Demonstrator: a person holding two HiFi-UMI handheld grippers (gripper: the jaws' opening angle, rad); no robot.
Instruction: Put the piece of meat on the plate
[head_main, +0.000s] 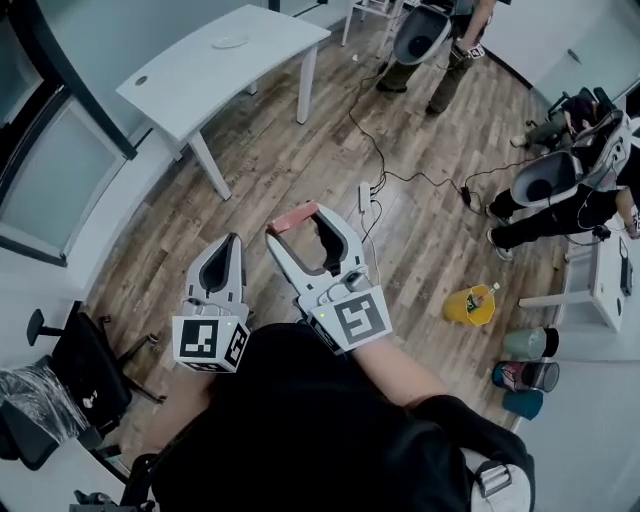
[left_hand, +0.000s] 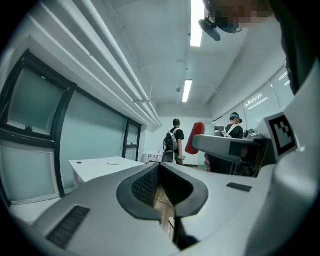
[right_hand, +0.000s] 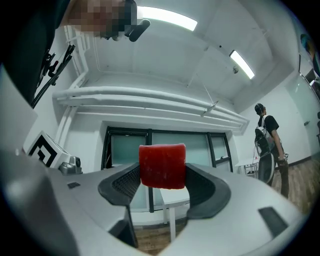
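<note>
An office-like lab: white desk (head_main: 225, 62), office chair (head_main: 70, 385), glass partitions (left_hand: 95, 145), wood floor (head_main: 300, 170), cables (head_main: 400, 170)

There are two grippers, the left gripper (head_main: 234, 240) and the right gripper (head_main: 300, 226), one red piece of meat (head_main: 290, 217), and one plate (head_main: 230, 42) on the white surface (head_main: 190, 85) at the upper left of the frame. Two other people show, one person (head_main: 440, 50) at the top and a second person (head_main: 560, 185) at the right edge. At the lower right are three cups (head_main: 525, 375) and one yellow bucket (head_main: 468, 306), and at the lower left one black office chair (head_main: 75, 375).
</note>
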